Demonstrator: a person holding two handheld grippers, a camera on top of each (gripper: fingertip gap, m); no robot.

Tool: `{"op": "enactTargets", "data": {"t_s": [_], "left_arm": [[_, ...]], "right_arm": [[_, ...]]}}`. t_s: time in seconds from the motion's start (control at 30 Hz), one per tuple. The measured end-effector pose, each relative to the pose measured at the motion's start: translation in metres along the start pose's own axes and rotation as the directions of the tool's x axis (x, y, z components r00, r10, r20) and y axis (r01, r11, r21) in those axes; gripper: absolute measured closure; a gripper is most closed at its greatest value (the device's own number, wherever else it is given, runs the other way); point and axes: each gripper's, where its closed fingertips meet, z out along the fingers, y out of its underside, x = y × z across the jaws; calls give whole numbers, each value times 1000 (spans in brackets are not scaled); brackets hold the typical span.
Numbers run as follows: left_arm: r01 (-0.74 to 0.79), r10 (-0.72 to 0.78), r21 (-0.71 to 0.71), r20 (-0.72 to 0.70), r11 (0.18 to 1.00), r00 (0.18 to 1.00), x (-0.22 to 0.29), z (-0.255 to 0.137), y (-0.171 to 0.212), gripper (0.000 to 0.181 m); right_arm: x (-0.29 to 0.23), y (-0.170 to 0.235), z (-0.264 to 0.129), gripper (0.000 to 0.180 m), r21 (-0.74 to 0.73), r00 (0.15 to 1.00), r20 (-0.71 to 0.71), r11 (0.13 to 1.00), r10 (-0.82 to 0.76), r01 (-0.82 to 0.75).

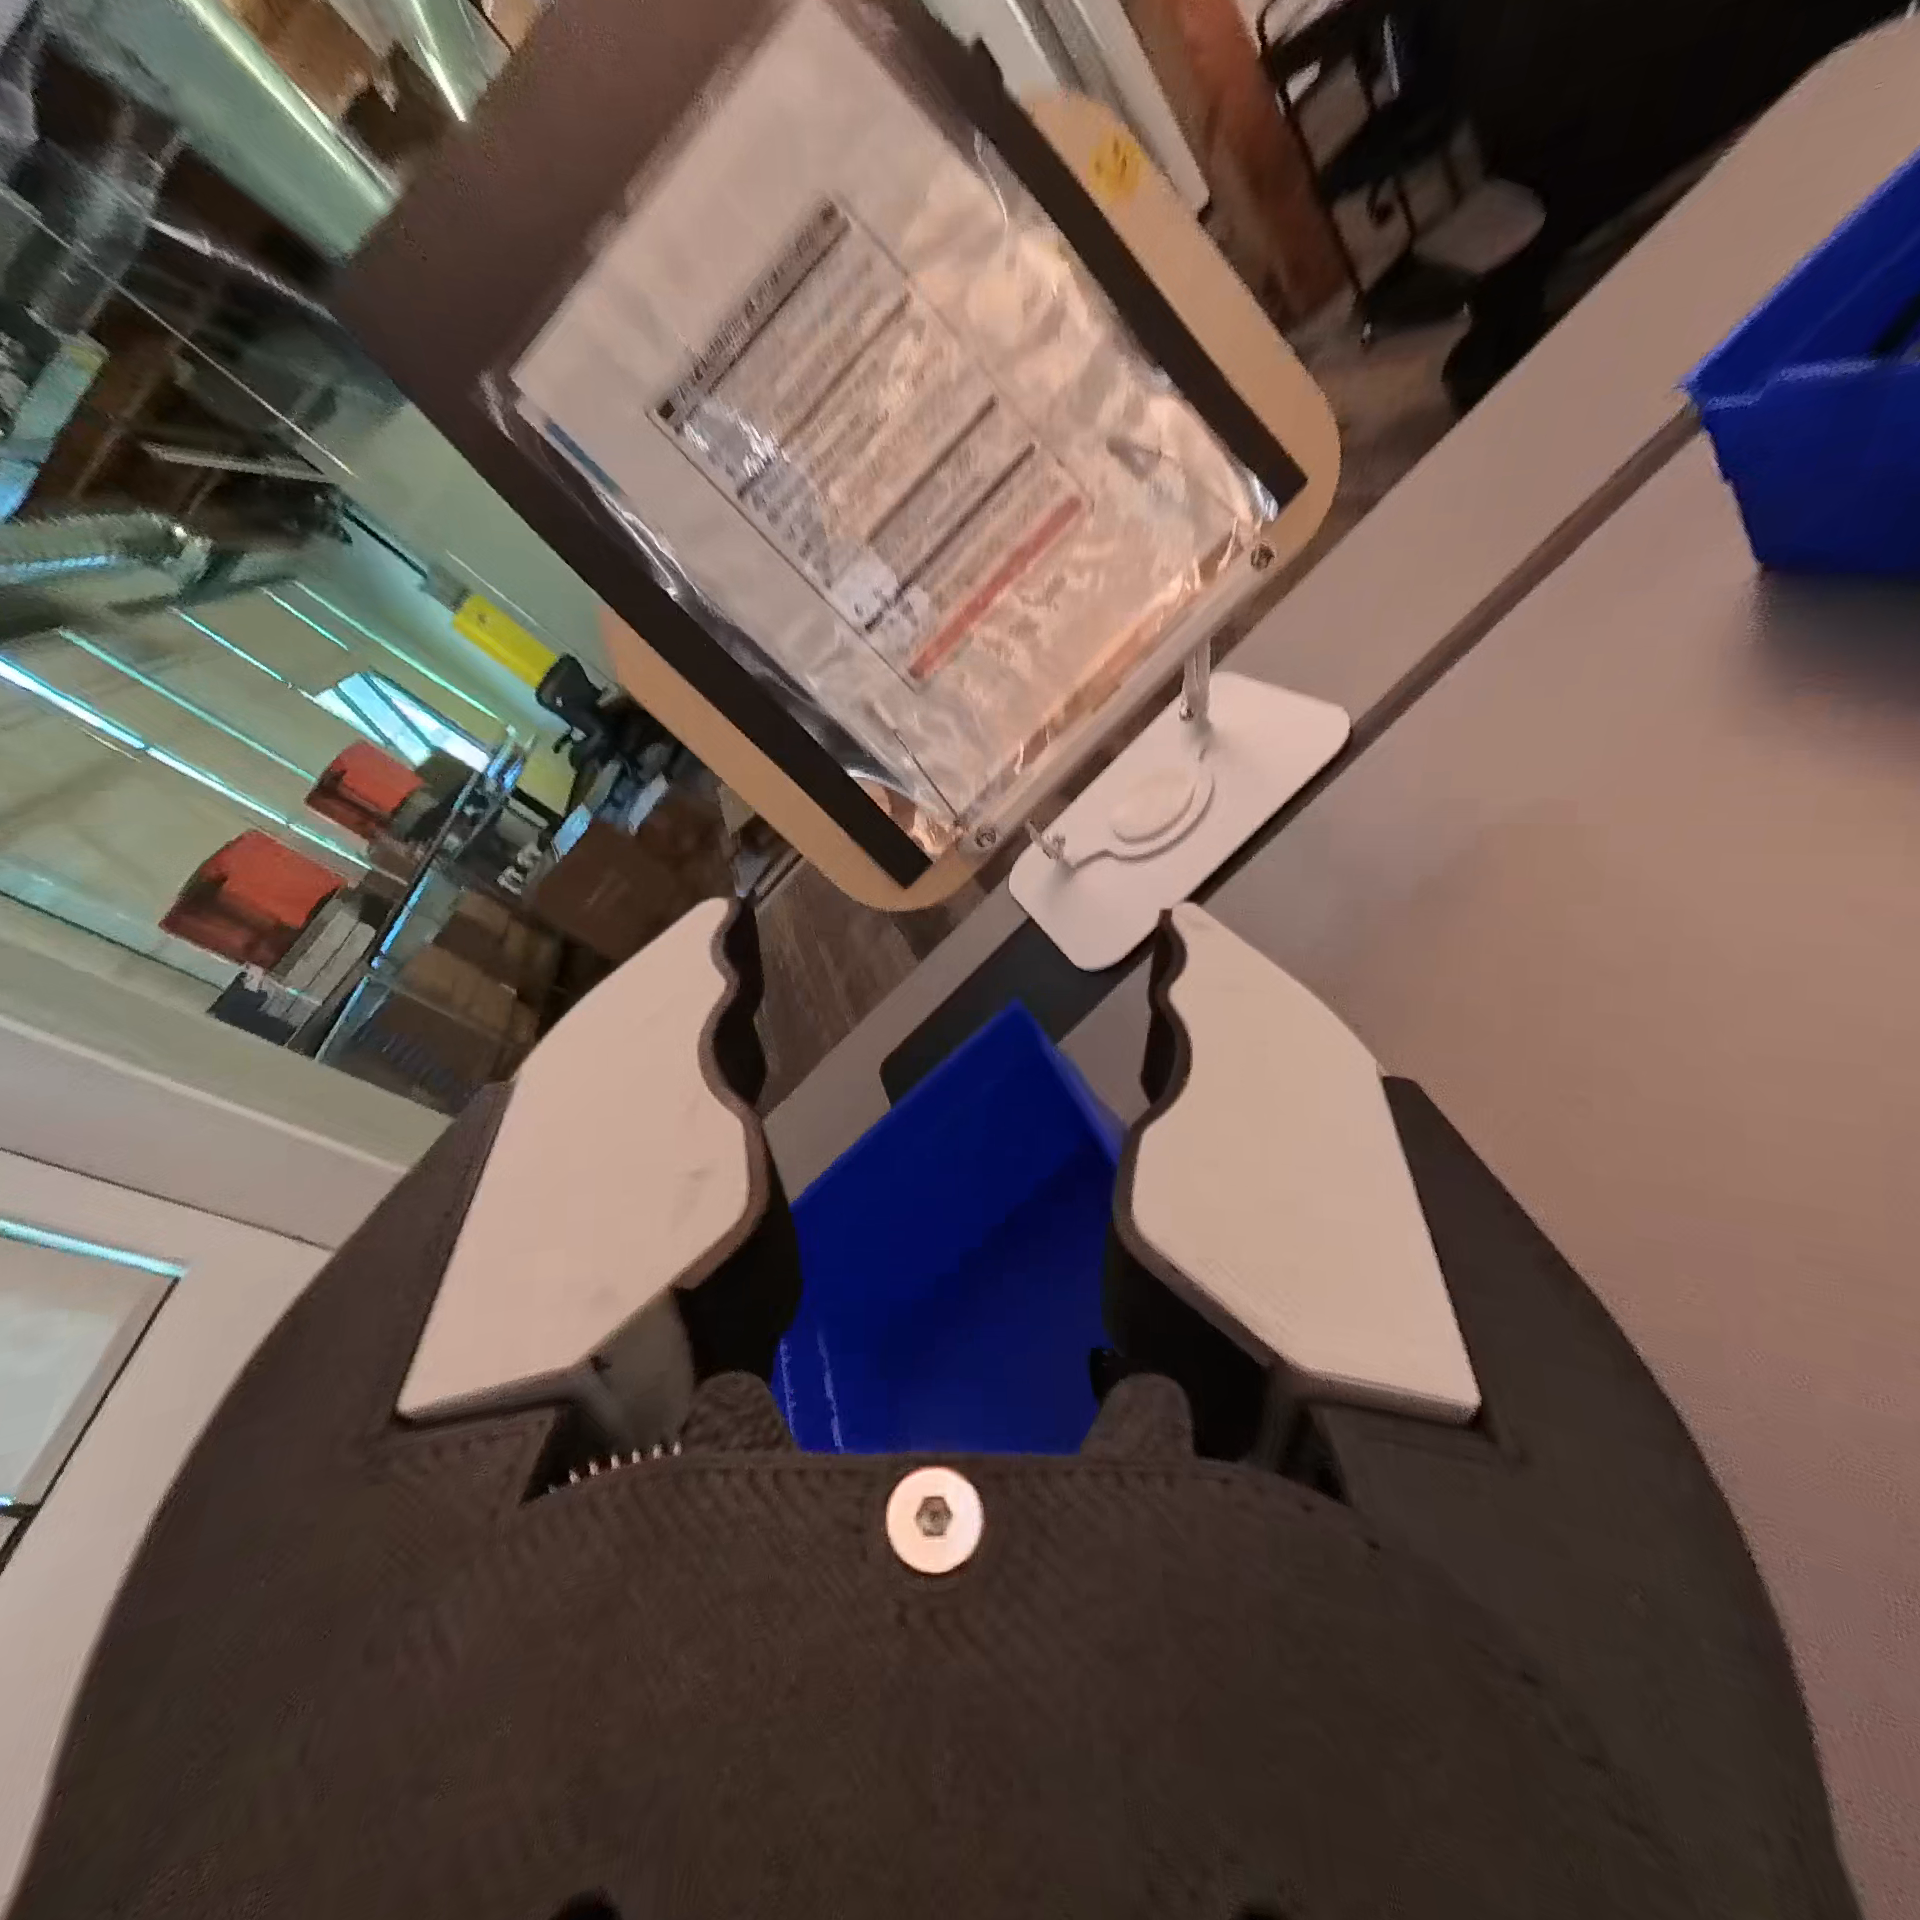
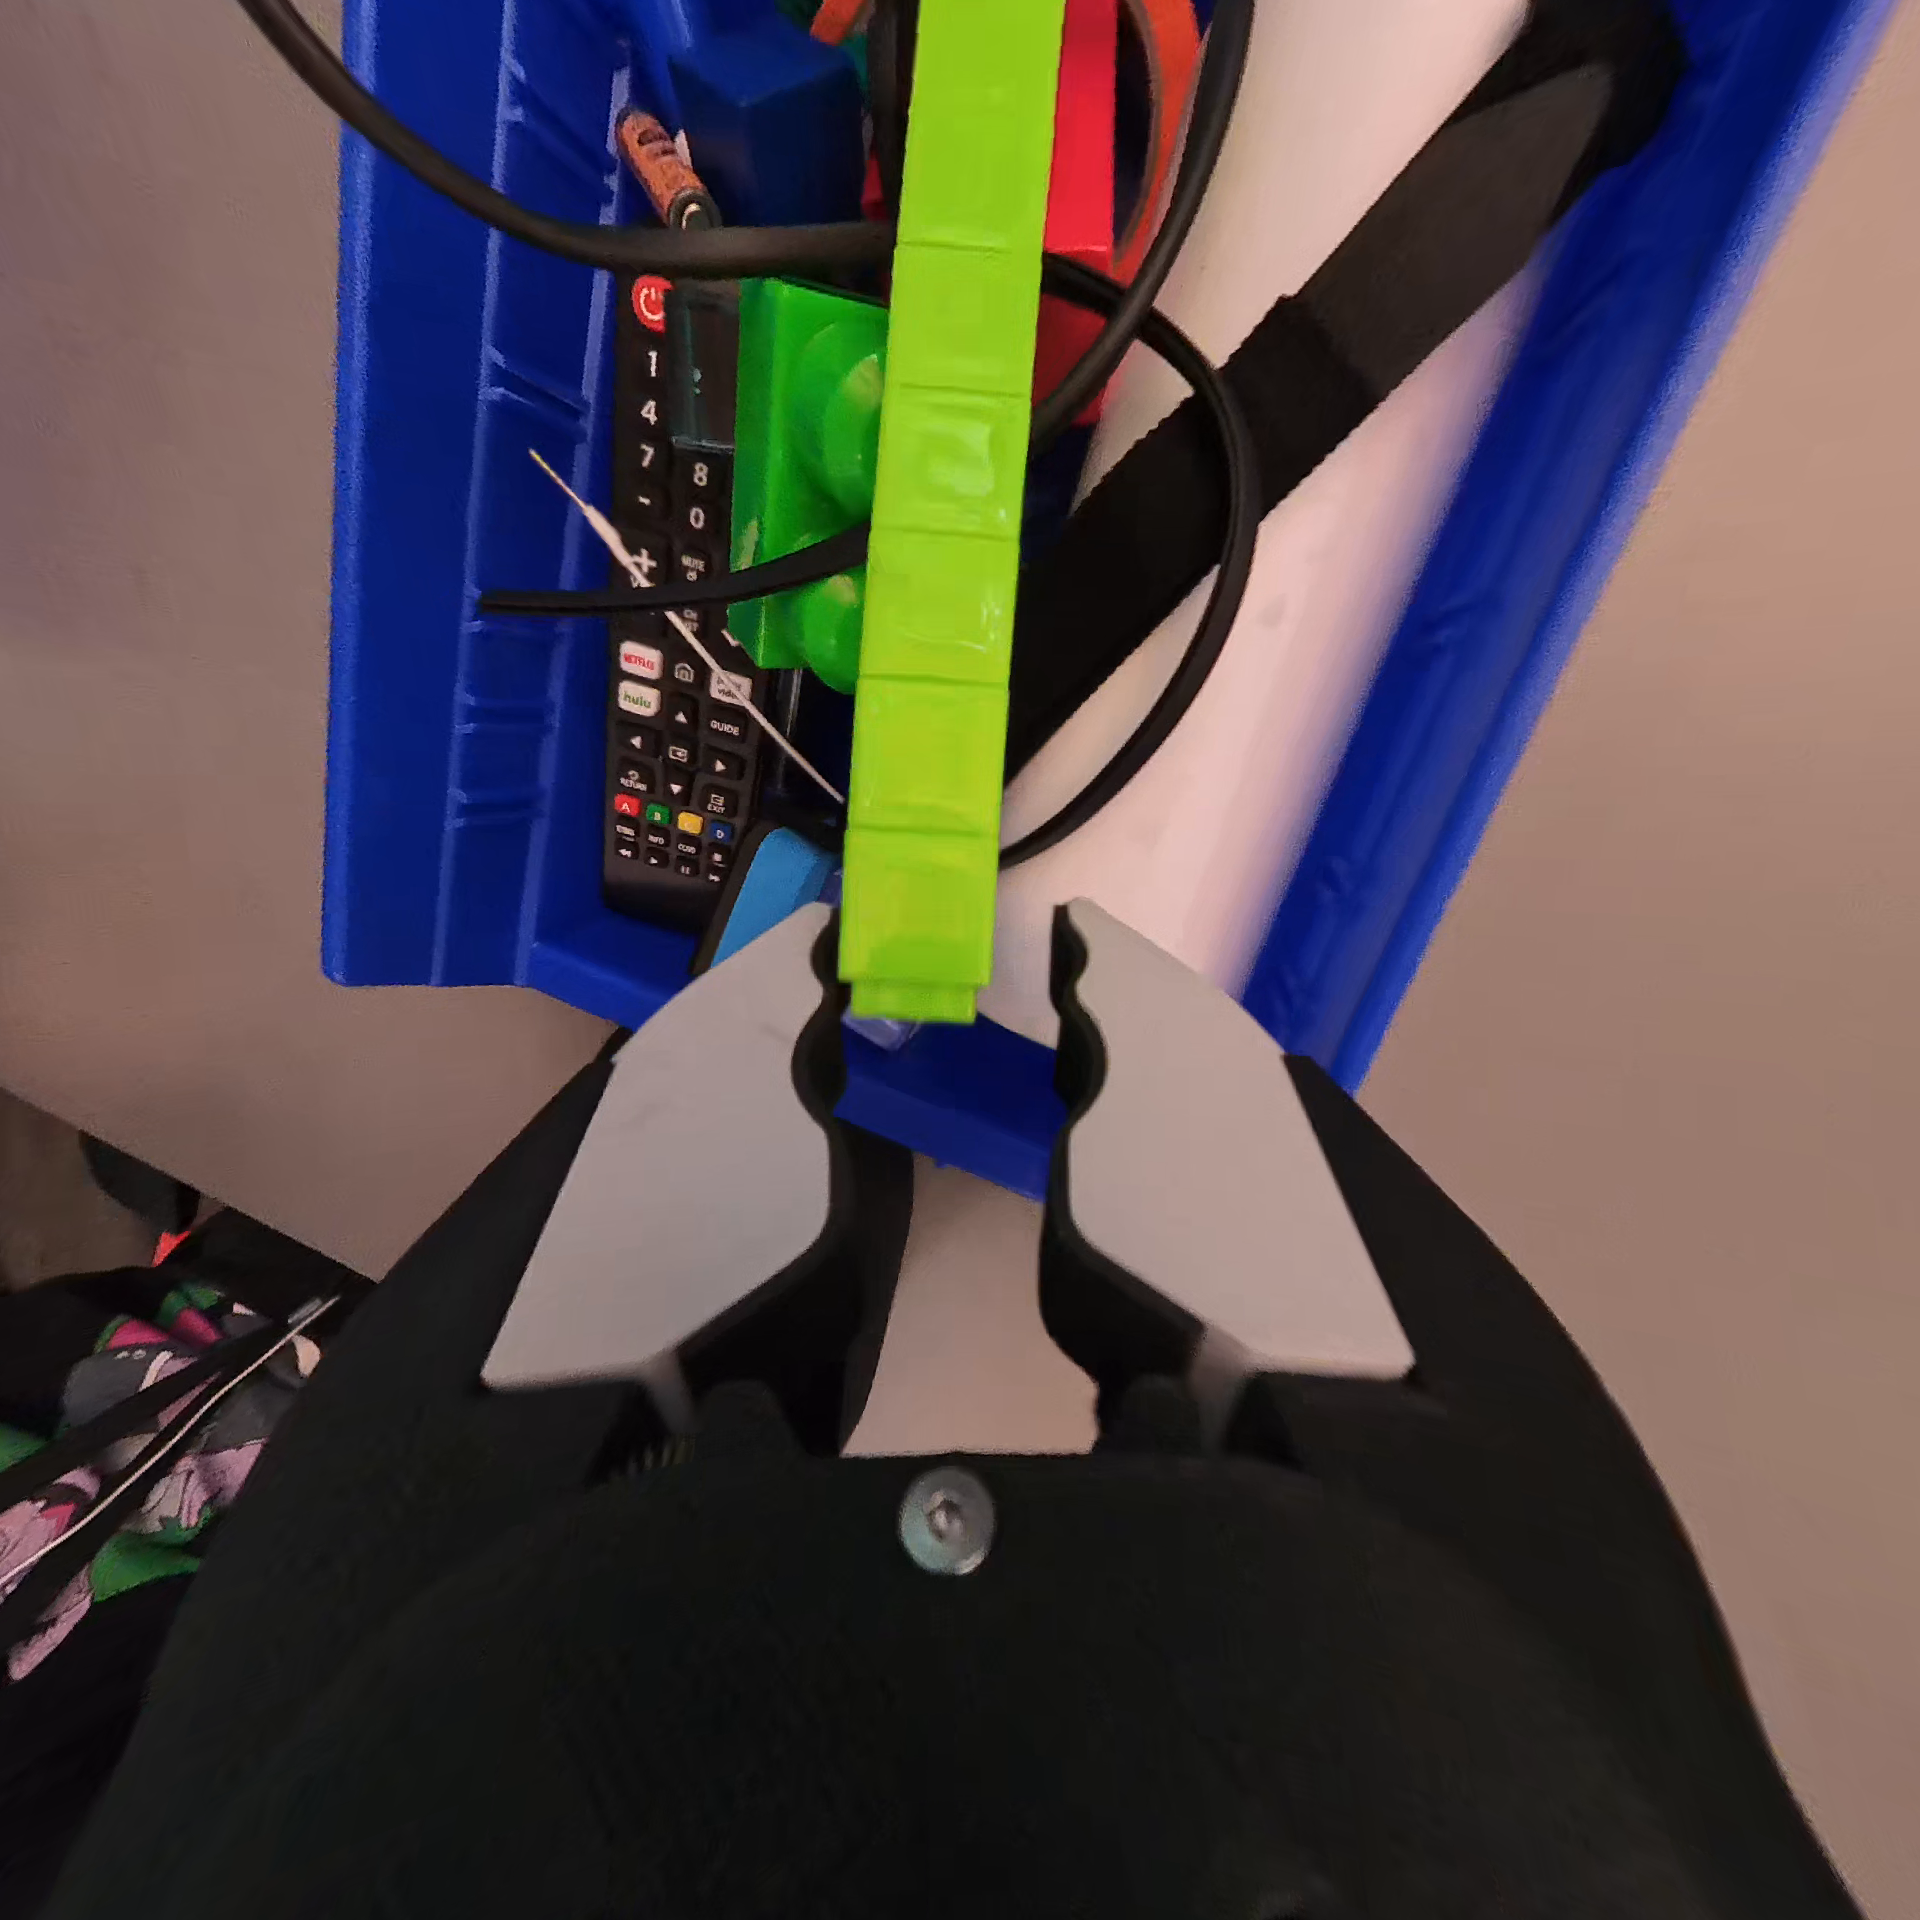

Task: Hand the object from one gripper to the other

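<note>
Left gripper (image 1: 956, 935): jaws parted, a blue plastic block (image 1: 951, 1236) sits deep between the finger bases, near the palm; contact with the pads cannot be confirmed, so whether it is clamped or merely lodged I cannot tell. Beyond it, a grey desk (image 1: 1558, 1039) with a sign holder (image 1: 914, 499) on a white base and a blue bin (image 1: 1829, 416) at far right. Right gripper (image 2: 945, 935): released, jaws apart, empty, hovering over a blue bin (image 2: 416, 623) on the desk. In the bin, left to right: black TV remote (image 2: 670, 623), dark green toy brick (image 2: 800, 488), lime-green bar of linked cubes (image 2: 945, 520), looped black cable (image 2: 1226, 499), black strap (image 2: 1351, 343). The bar's near end lies just at the left fingertip, between the tips; not gripped. Judgement: the bar looks like the next pick. Light, rigid plastic, smooth and glossy, so somewhat slippery; segmented, so joints may flex or snap apart under side load. Best hold: across the narrow width on one cube's flat faces, a segment in from the near end, clear of the cable, leaving free length for the left gripper.
</note>
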Motion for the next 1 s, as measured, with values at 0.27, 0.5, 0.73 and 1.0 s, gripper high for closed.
{"op": "enactTargets", "data": {"t_s": [0.27,0.5,0.73,1.0], "left_arm": [[2,23,-108,231,994,973,-41,9,24,94],[22,60,-204,389,979,919,-68,10,45,94],[65,37,-235,403,970,914,-80,11,61,94],[117,-19,-282,329,952,944,-72,15,75,104]], "right_arm": [[10,13,-54,126,154,984,-168,987,62,-36],[41,8,-73,125,289,964,-216,953,154,-87],[80,7,-18,127,143,963,-184,974,198,-173],[70,12,13,161,14,977,-33,978,210,-210]]}}
